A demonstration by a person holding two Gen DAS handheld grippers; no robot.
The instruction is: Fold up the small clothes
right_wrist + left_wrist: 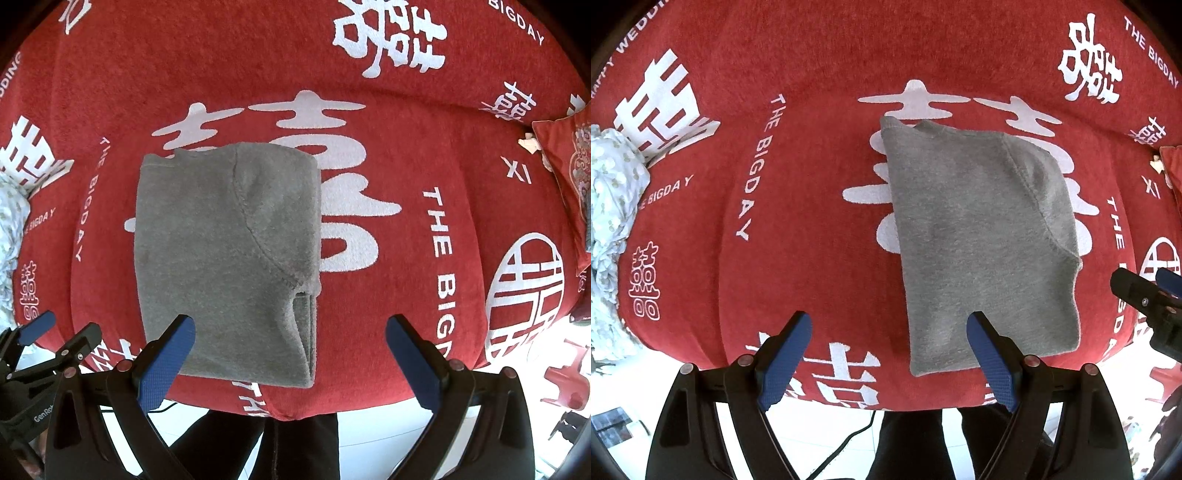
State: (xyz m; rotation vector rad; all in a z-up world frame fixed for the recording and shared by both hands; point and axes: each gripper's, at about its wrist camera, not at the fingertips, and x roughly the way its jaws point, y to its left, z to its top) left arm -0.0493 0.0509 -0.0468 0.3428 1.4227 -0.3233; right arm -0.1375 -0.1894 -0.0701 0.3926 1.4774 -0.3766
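Two grippers are seen poised above the work, both with jaws spread wide and nothing between the pads: the left gripper hangs over the near left edge of the grey garment, the right gripper over its near right corner. The grey garment lies flat on the red printed blanket, close to the near edge, apparently already folded lengthwise, with a sleeve seam curving across the top layer and stacked layers visible at the lower right. A pale patterned cloth is bunched at the far left, well apart; a red cushion sits at the right. Judged step: a further fold, near hem carried to the far edge. For a clean result, all stacked layers at each near corner should be pinched together, not the top one alone; both corners are best lifted level and at equal pace, carried over and laid square on the far edge, then released only once the fabric rests flat. Fleece appears thick, so a deep bite is advised
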